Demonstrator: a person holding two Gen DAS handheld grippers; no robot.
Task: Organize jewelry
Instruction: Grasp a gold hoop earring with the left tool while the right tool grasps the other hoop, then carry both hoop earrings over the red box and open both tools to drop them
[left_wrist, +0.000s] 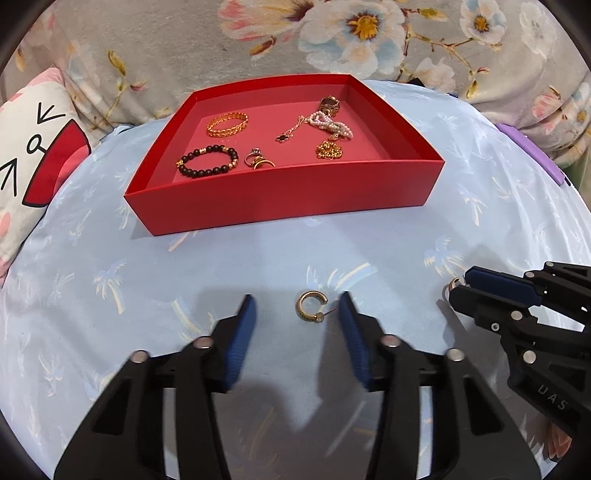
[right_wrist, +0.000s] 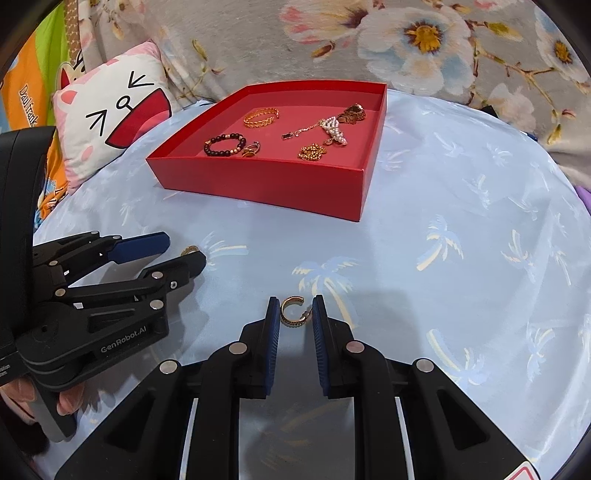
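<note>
Two gold hoop earrings lie on the pale blue palm-print cloth (left_wrist: 258, 258), both on the near side of the red tray (left_wrist: 288, 199). One hoop earring (left_wrist: 309, 307) sits between the fingers of the left gripper (left_wrist: 297, 314), whose jaws stand wide apart and do not touch it. The other hoop earring (right_wrist: 293, 311) lies between the blue pads of the right gripper (right_wrist: 295, 312); those jaws are narrowed close around it, though a sliver of space shows on the left side, so it is framed rather than clamped.

Inside the tray rest a gold chain bangle (left_wrist: 226, 124), a dark bead bracelet (left_wrist: 207, 161), a small cluster of rings (left_wrist: 258, 160), a pearl piece (left_wrist: 332, 125), a thin chain (left_wrist: 291, 132) and a gold bunched chain (left_wrist: 330, 149).

Left of the tray leans a cat-face cushion (right_wrist: 110, 110); behind it hangs a floral fabric (left_wrist: 332, 37).
</note>
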